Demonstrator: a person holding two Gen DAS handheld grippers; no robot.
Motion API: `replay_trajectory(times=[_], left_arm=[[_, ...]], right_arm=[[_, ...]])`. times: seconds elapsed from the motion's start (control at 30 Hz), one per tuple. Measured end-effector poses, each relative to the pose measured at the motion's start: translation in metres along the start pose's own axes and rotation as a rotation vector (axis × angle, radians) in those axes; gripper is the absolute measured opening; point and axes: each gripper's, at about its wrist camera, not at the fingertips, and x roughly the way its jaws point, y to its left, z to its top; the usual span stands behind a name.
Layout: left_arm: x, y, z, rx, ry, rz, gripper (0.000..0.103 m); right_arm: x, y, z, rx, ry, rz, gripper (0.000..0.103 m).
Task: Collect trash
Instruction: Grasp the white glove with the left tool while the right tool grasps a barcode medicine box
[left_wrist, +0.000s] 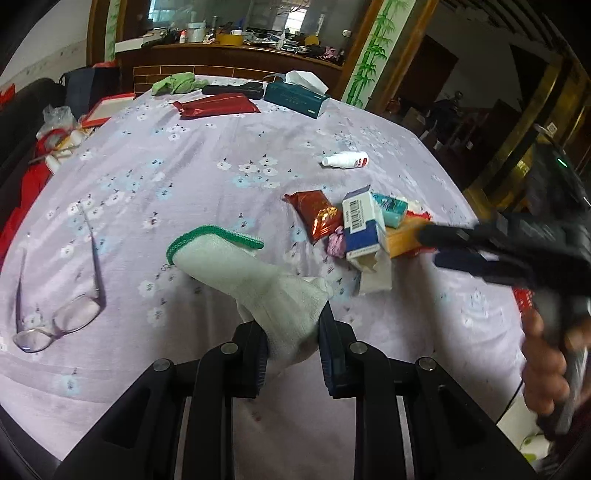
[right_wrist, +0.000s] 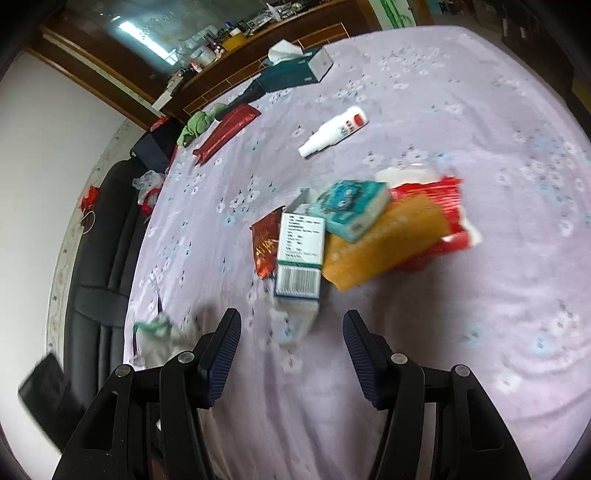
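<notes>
My left gripper (left_wrist: 293, 328) is shut on a white cloth with a green hem (left_wrist: 255, 280), which trails forward onto the lilac flowered tablecloth (left_wrist: 155, 184). A heap of trash lies right of it: a white and blue carton (left_wrist: 360, 225), a red foil wrapper (left_wrist: 316, 214), a teal packet (left_wrist: 389, 208), an orange box (left_wrist: 404, 238). My right gripper (right_wrist: 291, 332) is open just short of the heap, the carton (right_wrist: 299, 258) straight ahead of its fingers. From the left wrist view the right gripper (left_wrist: 439, 247) reaches in from the right, held by a hand (left_wrist: 546, 365). The cloth (right_wrist: 159, 339) shows blurred at the left.
A pair of glasses (left_wrist: 59, 317) lies near the left edge. A small white bottle (left_wrist: 345, 160) lies beyond the heap. At the far side are a teal tissue box (left_wrist: 295, 98), a red packet (left_wrist: 218, 105) and a green rag (left_wrist: 175, 83). A dark sofa (right_wrist: 99, 295) runs alongside.
</notes>
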Motion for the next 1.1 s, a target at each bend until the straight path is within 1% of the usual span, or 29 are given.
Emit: replay_trajectory(times=[0.07, 0.23, 0.27, 0.33, 0.37, 0.4, 0.57, 0.7, 0.83, 1.0, 1.1], left_arm=[[-0.001, 0.004, -0.002, 0.010, 0.005, 0.003, 0.022], [-0.004, 0.012, -0.004, 0.029, 0.005, 0.014, 0.022], [-0.004, 0.013, -0.004, 0.037, 0.004, 0.018, 0.022], [-0.003, 0.013, -0.004, 0.050, 0.002, 0.022, 0.022], [-0.002, 0.013, -0.004, 0.058, 0.004, 0.025, 0.022], [-0.001, 0.012, -0.003, 0.061, 0.003, 0.027, 0.022], [0.001, 0.003, -0.001, 0.094, -0.012, 0.030, 0.022], [0.002, -0.016, -0.001, 0.136, -0.028, 0.047, 0.022], [0.002, -0.039, -0.003, 0.171, -0.046, 0.056, 0.022], [0.007, -0.074, -0.006, 0.213, -0.049, 0.055, 0.022], [0.012, -0.095, -0.009, 0.240, -0.042, 0.043, 0.022]], right_arm=[[0.018, 0.001, 0.005, 0.026, 0.016, -0.009, 0.061], [0.044, -0.003, 0.013, 0.068, 0.029, -0.039, 0.061], [0.048, -0.004, 0.014, 0.071, 0.032, -0.048, 0.060], [0.055, -0.004, 0.015, 0.068, 0.039, -0.057, 0.043], [0.057, -0.004, 0.015, 0.064, 0.043, -0.059, 0.039], [0.056, -0.003, 0.014, 0.061, 0.035, -0.067, 0.038], [0.035, 0.005, 0.004, -0.022, -0.011, -0.094, 0.037], [0.001, 0.008, -0.017, -0.095, -0.069, -0.122, 0.037], [-0.036, 0.003, -0.045, -0.177, -0.155, -0.229, 0.037], [-0.065, -0.016, -0.068, -0.189, -0.208, -0.349, 0.037], [-0.079, -0.029, -0.076, -0.192, -0.223, -0.398, 0.037]])
